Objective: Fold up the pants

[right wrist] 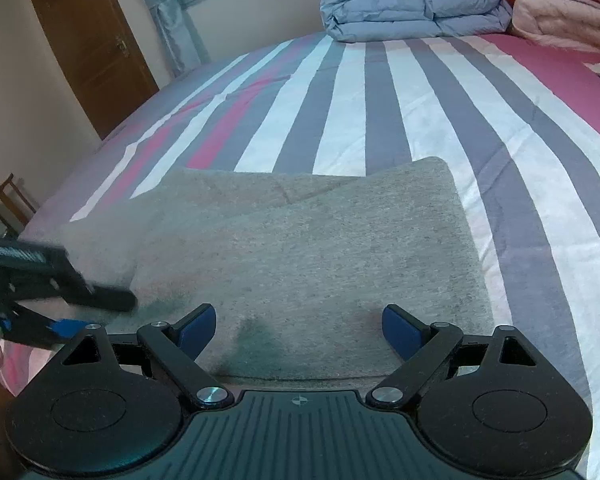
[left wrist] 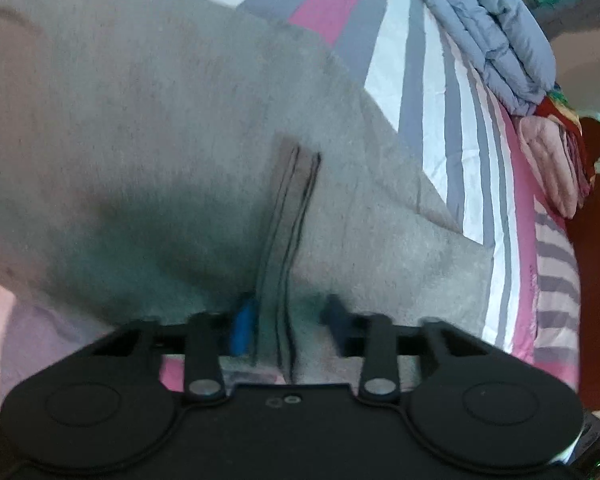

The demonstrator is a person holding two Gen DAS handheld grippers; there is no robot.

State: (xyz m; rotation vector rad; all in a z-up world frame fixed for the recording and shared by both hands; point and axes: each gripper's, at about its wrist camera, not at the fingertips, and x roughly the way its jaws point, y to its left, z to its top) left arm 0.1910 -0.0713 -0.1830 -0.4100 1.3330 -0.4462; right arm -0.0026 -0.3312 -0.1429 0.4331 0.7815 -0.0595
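Grey fleece pants [right wrist: 300, 256] lay on the striped bed sheet [right wrist: 440, 100], already doubled into a thick, roughly rectangular pad near the bed's near edge. In the right wrist view a diagonal crease ran across the far part of the pad, where 1 layer sat over another, and the far right corner was rounded and plump. Judging by that shape, at least 1 fold was done; the pad looked loose, so another fold or a smoothing pass probably remained.

The left gripper [left wrist: 290, 320] stood low over the cloth with its jaws spread a little. Between the blue pad [left wrist: 242, 326] and the dark finger [left wrist: 338, 318] rose a narrow ridge of cloth with dark seam lines [left wrist: 290, 220], but neither finger clearly touched it, so it read as an open grasp around the ridge and not a pinch. The picture was blurred there.

The right gripper [right wrist: 298, 332] hovered at the pad's near edge, its 2 blue-padded fingers [right wrist: 196, 328] spread wide and holding nothing. At its left, the left gripper showed as a blurred dark shape over the cloth.

A folded blue duvet [right wrist: 412, 0] and pink bedding [right wrist: 568, 20] sat at the bed's far end, well apart from the pants.
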